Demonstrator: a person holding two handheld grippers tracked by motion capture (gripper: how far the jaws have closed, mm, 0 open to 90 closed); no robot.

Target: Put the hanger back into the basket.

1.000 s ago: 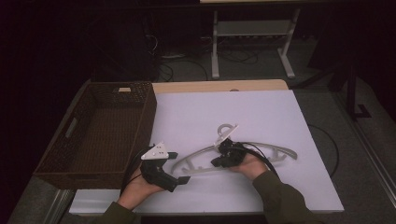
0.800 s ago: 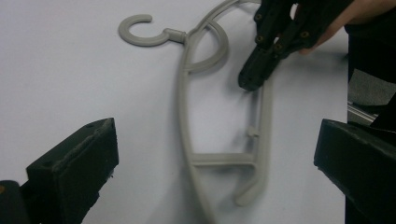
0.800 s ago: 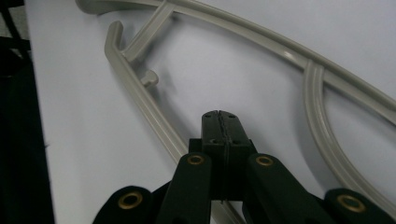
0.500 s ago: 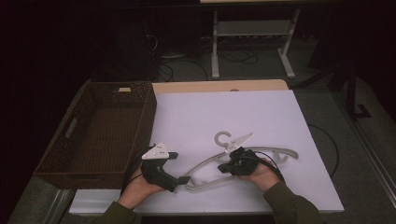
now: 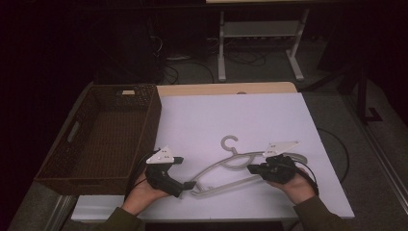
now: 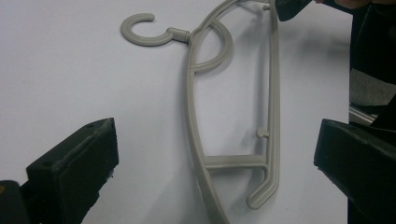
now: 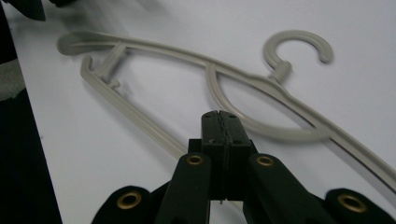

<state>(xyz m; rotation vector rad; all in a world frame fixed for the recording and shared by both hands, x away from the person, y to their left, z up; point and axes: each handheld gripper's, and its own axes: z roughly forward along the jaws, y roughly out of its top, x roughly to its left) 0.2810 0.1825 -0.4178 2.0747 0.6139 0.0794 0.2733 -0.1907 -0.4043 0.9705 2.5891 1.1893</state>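
Grey plastic hanger (image 5: pixel 231 166) flat on the white table cover (image 5: pixel 240 120), hook (image 6: pixel 140 30) pointing away from the person. Right gripper (image 5: pixel 253 169) clamped tight on the lower bar, jaws pressed together. Left gripper (image 5: pixel 188 185) by the hanger's near end, jaws spread wide, straddling that end, gripping nothing. Wicker basket (image 5: pixel 67 144) off to the left.

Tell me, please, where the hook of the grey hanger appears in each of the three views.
High view: the hook is near the centre of the white table, at the hanger's far edge.
Left gripper view: the hook is at the upper left, open side up.
Right gripper view: the hook is at the upper right.
Shared landmark: the curved loop under the hook.
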